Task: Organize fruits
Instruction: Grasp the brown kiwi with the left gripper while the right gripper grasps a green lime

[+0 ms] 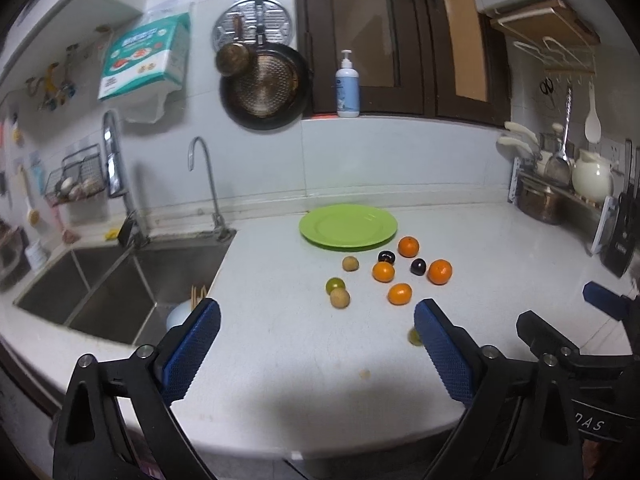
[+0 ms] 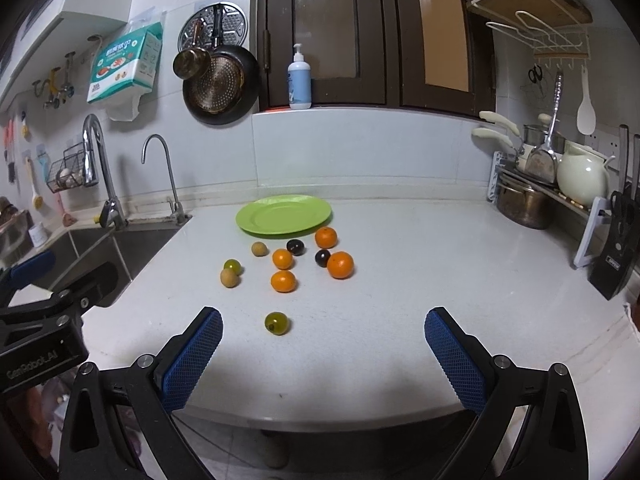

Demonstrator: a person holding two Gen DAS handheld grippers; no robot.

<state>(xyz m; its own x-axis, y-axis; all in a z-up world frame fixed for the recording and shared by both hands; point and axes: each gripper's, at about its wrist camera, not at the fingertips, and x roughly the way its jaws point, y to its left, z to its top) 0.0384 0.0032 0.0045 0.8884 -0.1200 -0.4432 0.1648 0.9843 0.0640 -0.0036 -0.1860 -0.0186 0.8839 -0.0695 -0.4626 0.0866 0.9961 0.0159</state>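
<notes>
White bench (image 2: pixel 400 280) beside a sink (image 1: pixel 120 288) carried our fruits: four oranges (image 2: pixel 340 265), two dark plums (image 2: pixel 295 247), brownish and green ones, all loose just before an empty green plate (image 2: pixel 284 215). We held the left hand-held gripper (image 1: pixel 316 344) and right hand-held gripper (image 2: pixel 324 344) wide apart, gripping nothing.

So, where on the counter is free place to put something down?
Bare counter stretches right of the oranges toward the pot rack. The near edge is free too, except one green fruit. In front of the green plate it is crowded.
</notes>
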